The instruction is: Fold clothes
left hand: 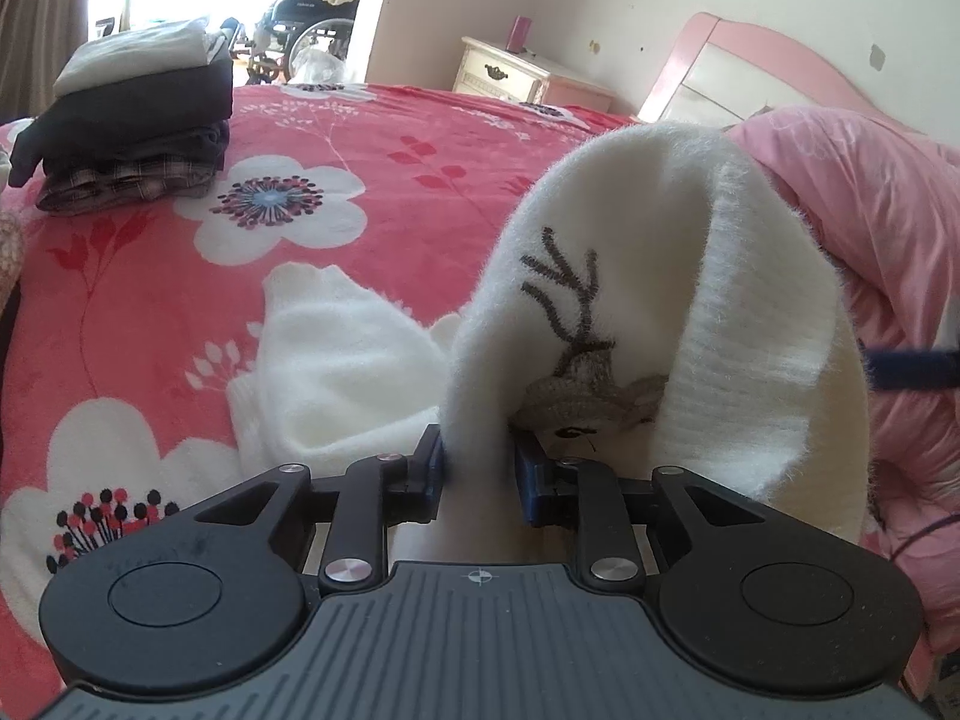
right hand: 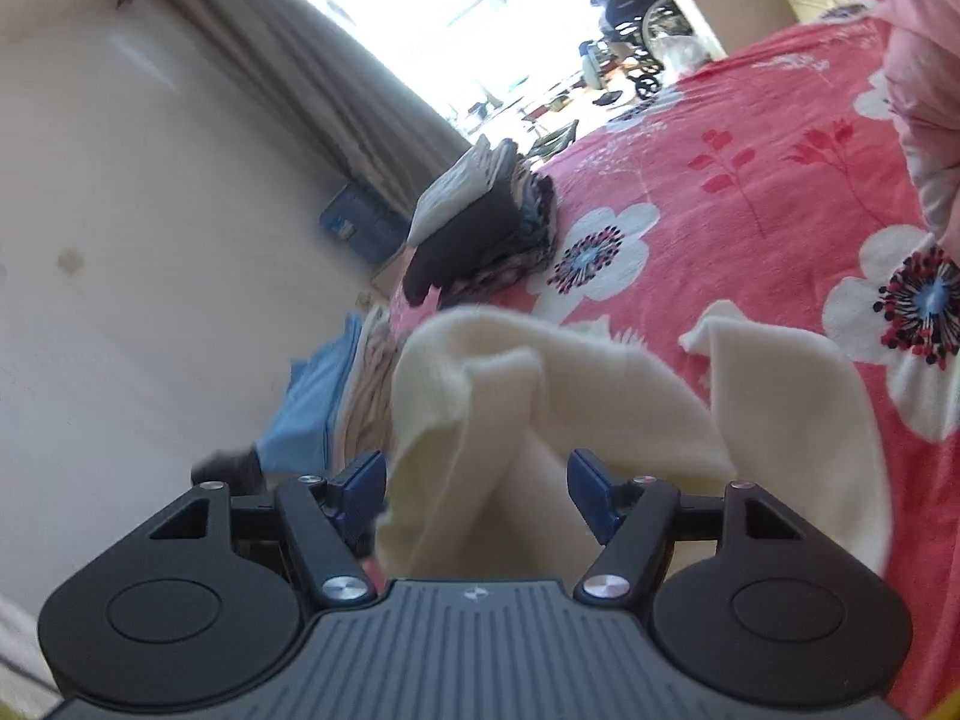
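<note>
While the left tongs (left hand: pixel 480 468) pinch a thick fold of the white fuzzy sweater (left hand: pixel 648 300) between their blue pads, that fold stands up in front of them, showing a grey stitched reindeer (left hand: pixel 576 354) on its inner face. The rest of the sweater trails down onto the bed (left hand: pixel 372 120), one limp part lying just left of the raised fold on the red floral bedspread. The right tongs (right hand: pixel 477 492) stand spread, their pads apart on either side of a bunched cream fold of the same sweater (right hand: pixel 480 396), which passes between them; neither pad visibly presses on the cloth. Beyond, toward the bed's far left corner, sits a stack of folded clothes (left hand: pixel 138 120), dark pieces under a pale one. A pink quilt (left hand: pixel 870 228) is heaped along the right edge of the bed, by the pink headboard (left hand: pixel 720 60).
</note>
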`<state>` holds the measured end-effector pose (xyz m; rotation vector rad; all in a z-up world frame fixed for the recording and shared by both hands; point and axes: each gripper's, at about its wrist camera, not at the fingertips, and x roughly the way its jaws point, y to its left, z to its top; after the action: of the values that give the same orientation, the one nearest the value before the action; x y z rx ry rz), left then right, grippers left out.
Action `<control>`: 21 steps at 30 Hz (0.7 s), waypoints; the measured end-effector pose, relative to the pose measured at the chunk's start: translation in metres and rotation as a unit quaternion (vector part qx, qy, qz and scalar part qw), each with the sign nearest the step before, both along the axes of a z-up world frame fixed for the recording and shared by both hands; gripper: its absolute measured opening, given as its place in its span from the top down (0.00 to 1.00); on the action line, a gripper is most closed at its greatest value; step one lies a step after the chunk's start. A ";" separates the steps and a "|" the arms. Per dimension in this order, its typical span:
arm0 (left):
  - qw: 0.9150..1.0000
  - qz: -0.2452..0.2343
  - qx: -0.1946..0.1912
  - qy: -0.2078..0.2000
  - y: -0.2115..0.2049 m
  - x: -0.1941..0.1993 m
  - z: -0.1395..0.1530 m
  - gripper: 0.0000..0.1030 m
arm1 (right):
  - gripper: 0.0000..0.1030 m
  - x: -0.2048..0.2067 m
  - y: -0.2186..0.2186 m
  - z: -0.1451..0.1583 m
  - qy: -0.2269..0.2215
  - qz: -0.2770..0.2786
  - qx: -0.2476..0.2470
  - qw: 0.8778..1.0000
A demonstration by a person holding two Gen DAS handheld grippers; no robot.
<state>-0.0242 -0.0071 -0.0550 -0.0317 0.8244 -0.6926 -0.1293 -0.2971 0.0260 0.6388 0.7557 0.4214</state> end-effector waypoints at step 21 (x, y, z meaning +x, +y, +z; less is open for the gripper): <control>0.999 -0.012 -0.040 -0.019 0.009 -0.024 -0.001 0.67 | 0.71 -0.010 0.063 -0.042 0.019 -0.146 0.008 0.989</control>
<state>-0.0482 0.0021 -0.0557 -0.0807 0.7607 -0.7473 -0.1390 -0.2343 -0.0160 0.7620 0.6830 0.1469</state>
